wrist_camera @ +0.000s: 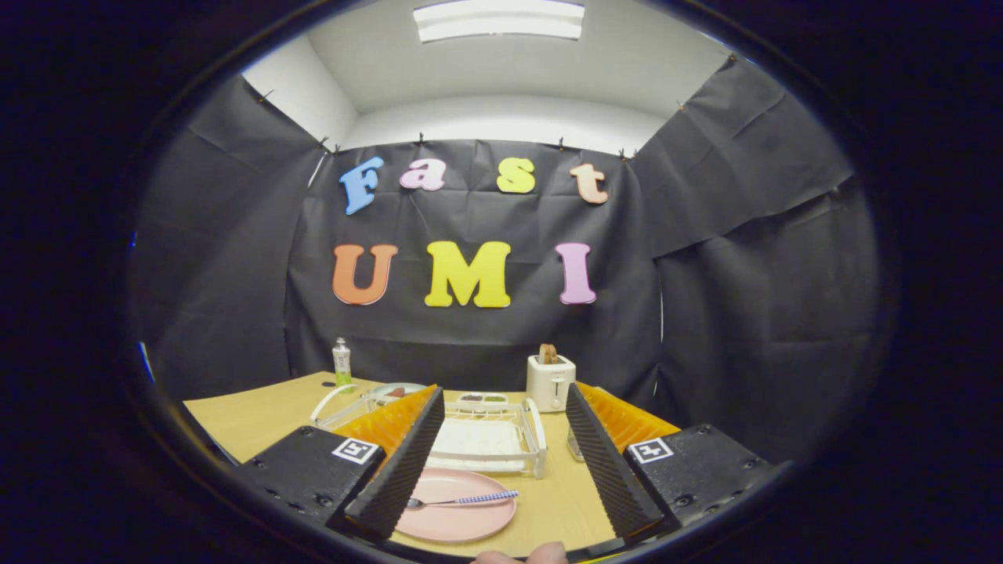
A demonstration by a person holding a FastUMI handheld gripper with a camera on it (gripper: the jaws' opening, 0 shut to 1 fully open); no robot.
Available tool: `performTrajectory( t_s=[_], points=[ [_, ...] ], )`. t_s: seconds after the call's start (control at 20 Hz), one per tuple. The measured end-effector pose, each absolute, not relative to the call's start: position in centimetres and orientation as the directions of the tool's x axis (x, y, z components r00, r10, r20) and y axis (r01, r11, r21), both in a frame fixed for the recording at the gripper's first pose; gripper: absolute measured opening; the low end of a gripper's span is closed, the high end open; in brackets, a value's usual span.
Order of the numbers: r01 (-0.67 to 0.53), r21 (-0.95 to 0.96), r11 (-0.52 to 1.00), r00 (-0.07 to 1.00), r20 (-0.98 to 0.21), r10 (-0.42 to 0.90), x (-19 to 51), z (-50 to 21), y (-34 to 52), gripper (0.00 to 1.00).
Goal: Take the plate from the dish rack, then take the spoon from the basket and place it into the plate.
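With the spoon (462, 500) already lying across the pink plate (458, 518) on the surface (548, 501), the gripper (501, 458) hangs wide and empty above, so a careless dip could knock the spoon off.

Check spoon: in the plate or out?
In. Spoon lies flat on plate, between the open hand-held gripper fingers, which touch neither.

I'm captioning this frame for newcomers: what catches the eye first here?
The pink plate on the table, between the open gripper's fingers, with the spoon lying across it. Just beyond it sits the white dish rack, and farther back a toaster with bread in its slot.
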State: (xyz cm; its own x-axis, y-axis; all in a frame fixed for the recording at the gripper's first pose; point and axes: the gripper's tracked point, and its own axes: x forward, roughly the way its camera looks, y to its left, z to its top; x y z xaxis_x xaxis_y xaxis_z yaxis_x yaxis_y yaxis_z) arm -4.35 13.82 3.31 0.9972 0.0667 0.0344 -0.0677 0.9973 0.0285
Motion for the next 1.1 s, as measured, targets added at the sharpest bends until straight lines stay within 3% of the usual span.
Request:
performTrajectory(
  t_s=[1.1],
  points=[
    [-0.057,0.031,0.998,0.997,0.043,0.056,-4.24,3.42,13.88,1.00]
  ],
)
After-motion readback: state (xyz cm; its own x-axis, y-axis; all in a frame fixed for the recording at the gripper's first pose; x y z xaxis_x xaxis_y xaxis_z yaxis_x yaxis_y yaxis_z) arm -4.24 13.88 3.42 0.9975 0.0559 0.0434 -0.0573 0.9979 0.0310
